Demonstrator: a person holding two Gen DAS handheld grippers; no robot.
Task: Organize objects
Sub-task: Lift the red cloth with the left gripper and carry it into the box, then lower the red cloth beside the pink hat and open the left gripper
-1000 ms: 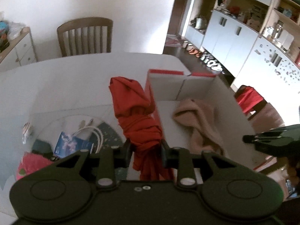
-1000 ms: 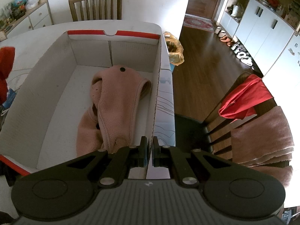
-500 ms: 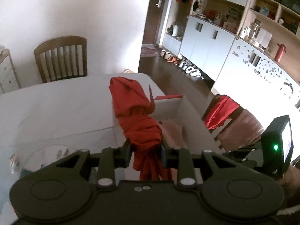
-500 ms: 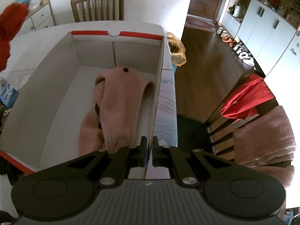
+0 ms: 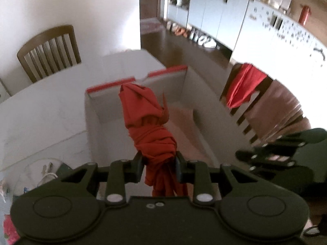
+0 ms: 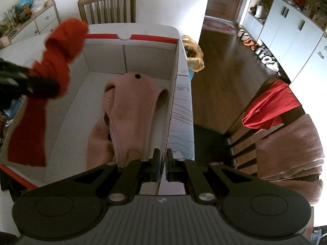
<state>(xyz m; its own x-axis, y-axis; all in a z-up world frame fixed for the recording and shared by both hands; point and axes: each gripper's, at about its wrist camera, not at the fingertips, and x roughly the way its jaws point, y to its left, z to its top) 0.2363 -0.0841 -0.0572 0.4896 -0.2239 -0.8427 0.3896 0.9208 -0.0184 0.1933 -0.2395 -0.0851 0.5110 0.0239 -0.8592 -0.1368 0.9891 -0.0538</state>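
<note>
The left gripper (image 5: 159, 161) clamps a bundled red cloth (image 5: 148, 120) between its fingers, holding it in the air above the left side of an open white cardboard box (image 6: 130, 57) with red-trimmed edges. The box sits on a white table (image 5: 40, 106). A pink fleece garment (image 6: 130, 110) lies inside the box, toward its right wall. The right gripper (image 6: 162, 168) is closed on that right wall at the box's near corner, pinching the cardboard edge between its fingers.
</note>
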